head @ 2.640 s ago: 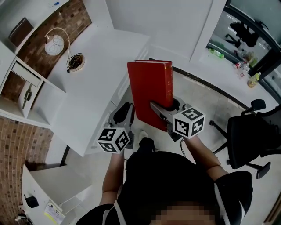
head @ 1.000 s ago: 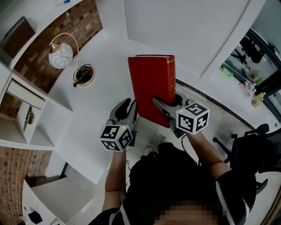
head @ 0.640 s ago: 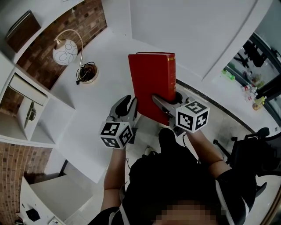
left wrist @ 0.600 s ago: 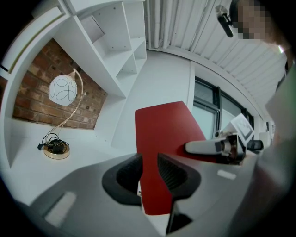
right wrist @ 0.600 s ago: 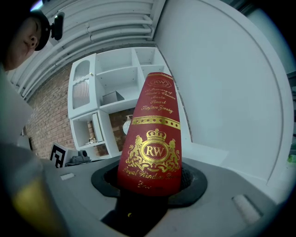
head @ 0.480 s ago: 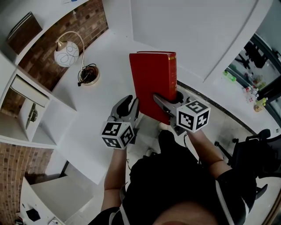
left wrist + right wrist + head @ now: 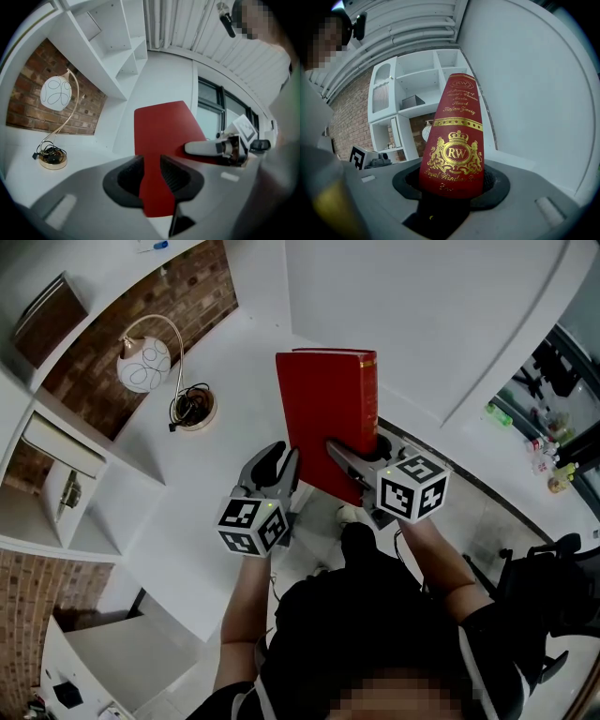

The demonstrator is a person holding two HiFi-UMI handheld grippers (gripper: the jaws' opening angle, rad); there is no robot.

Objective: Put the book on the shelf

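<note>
Desk [image 7: 234,381], white, bears a lamp [image 7: 143,365] beside brick-backed shelves [image 7: 103,502].

Left tool [image 7: 282,461] jaws just widened astride book [image 7: 323,409]; right tool [image 7: 353,452] grips it.

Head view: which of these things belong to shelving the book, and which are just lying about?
In use: red book; right gripper, jaws shut on it; left gripper, jaws just opening, book's edge between them; white shelf.
Lying about: globe lamp; office chair; bottles; dark box.
</note>
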